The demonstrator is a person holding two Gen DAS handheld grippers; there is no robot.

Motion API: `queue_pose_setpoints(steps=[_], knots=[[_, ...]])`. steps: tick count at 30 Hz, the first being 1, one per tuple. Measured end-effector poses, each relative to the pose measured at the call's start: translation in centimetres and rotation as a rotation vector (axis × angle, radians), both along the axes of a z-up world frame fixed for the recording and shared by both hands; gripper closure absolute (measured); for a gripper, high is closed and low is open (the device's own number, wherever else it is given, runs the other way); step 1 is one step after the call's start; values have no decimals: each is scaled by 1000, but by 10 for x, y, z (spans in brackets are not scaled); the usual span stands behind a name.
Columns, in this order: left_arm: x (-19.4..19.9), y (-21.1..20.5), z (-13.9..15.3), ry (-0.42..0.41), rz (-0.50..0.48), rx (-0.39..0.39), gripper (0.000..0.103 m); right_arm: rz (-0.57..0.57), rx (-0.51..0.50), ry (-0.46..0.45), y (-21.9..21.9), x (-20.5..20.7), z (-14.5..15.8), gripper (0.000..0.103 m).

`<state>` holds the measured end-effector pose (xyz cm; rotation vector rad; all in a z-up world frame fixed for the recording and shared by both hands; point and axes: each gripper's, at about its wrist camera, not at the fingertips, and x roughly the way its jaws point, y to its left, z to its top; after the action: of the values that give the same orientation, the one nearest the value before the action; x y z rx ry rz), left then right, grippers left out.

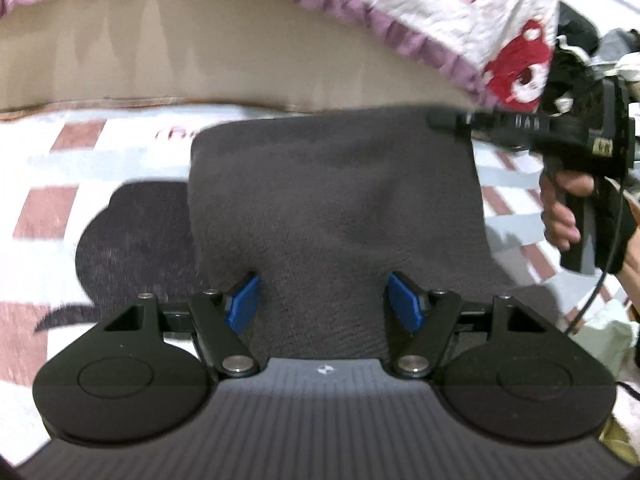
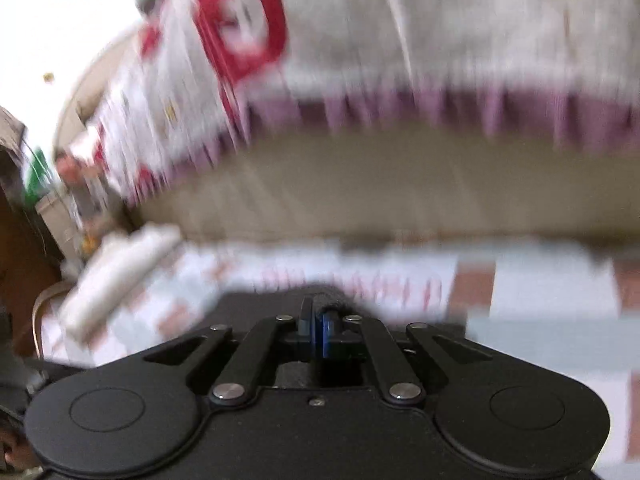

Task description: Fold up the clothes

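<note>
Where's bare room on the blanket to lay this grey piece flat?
Freest is the checked blanket left of the grey garment, across the dark round print, up to the tan strip. The right side is crowded: the right gripper pinches the garment's far corner, with clutter behind. The left gripper is open over the near edge.

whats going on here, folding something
A person is folding a dark grey cloth on a checked blanket, with a claw in each hand. The right claw is shut on the cloth's far right corner. The left claw is open, its blue pads over the near edge, gripping nothing.
</note>
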<state>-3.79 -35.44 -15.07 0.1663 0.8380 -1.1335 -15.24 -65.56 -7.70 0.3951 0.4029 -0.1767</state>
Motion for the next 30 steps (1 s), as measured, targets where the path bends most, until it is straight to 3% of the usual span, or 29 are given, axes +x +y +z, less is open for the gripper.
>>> queue_pose_setpoints(steps=[3, 4, 6, 8, 10, 12, 14, 15, 17, 19, 23, 25, 27, 28, 30], knots=[[-1, -8, 0, 8, -33, 32, 35, -72, -81, -107, -4, -14, 28, 99], [-3, -12, -4, 16, -24, 39, 35, -90, -87, -94, -11, -14, 27, 99], [-5, -21, -16, 35, 2, 65, 34, -113, -24, -16, -26, -7, 5, 99], [-12, -30, -20, -5, 8, 95, 32, -198, 87, 69, -40, -4, -27, 87], [-19, -37, -17, -41, -5, 122, 31, -238, 211, 169, -51, -8, -39, 86], [-24, -42, -13, -64, -16, 143, 30, -257, 245, 191, -50, -23, -26, 72], [-24, -41, -12, -52, -5, 138, 30, -215, 346, 178, -39, -46, -10, 38], [-23, -39, -12, -42, 3, 134, 30, -178, 405, 169, -32, -57, -3, 37], [-22, -35, -12, -19, 22, 127, 30, -97, 479, 158, -11, -76, 3, 37], [-23, -36, -11, -17, 39, 142, 30, -54, 462, 203, 20, -91, -2, 37], [-29, -43, -10, -43, 59, 181, 30, -83, 313, 411, 71, -85, -23, 37], [-29, -44, -9, -38, 73, 184, 30, -59, 242, 464, 92, -78, -28, 38], [-27, -42, -6, -27, 83, 173, 30, -26, 122, 452, 107, -78, -21, 73], [-27, -40, -3, -27, 82, 165, 30, -12, 63, 446, 115, -78, -18, 95], [-29, -36, 6, -31, 70, 144, 31, -66, 4, 424, 120, -91, -10, 96]])
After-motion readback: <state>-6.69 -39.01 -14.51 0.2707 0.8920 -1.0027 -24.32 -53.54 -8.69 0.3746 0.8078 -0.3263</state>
